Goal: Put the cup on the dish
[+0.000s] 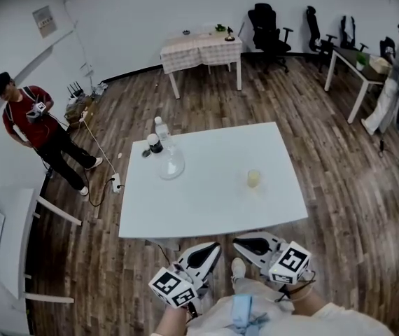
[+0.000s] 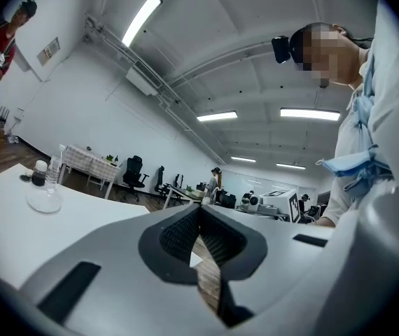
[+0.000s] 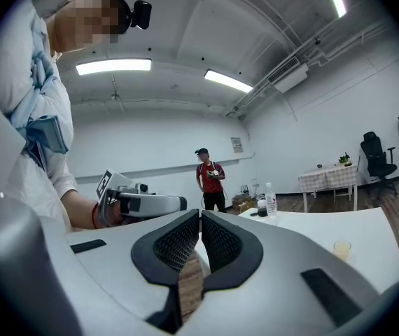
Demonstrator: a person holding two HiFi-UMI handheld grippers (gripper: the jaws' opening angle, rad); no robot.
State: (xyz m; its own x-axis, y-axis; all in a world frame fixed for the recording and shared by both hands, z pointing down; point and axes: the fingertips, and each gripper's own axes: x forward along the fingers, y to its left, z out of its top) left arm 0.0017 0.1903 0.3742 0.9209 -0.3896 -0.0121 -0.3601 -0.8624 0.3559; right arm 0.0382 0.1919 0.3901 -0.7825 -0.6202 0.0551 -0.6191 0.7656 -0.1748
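Observation:
A small clear cup (image 1: 254, 178) of yellowish liquid stands on the white table (image 1: 213, 201), right of centre; in the right gripper view the cup (image 3: 341, 248) is low at the right. A clear glass dish (image 1: 171, 166) lies towards the table's far left, and the left gripper view has this dish (image 2: 44, 200) at its left. Both grippers are held off the table's near edge, close to the person's body. My left gripper (image 1: 213, 248) is shut with nothing in it, its jaws meeting at the tip (image 2: 199, 213). My right gripper (image 1: 241, 242) is shut and empty too (image 3: 200, 215).
A water bottle (image 1: 160, 128) and a dark jar (image 1: 155, 143) stand beside the dish. A person in red (image 1: 35, 121) stands on the wooden floor at the left, near cables. A cloth-covered table (image 1: 201, 51), office chairs and a desk stand further back.

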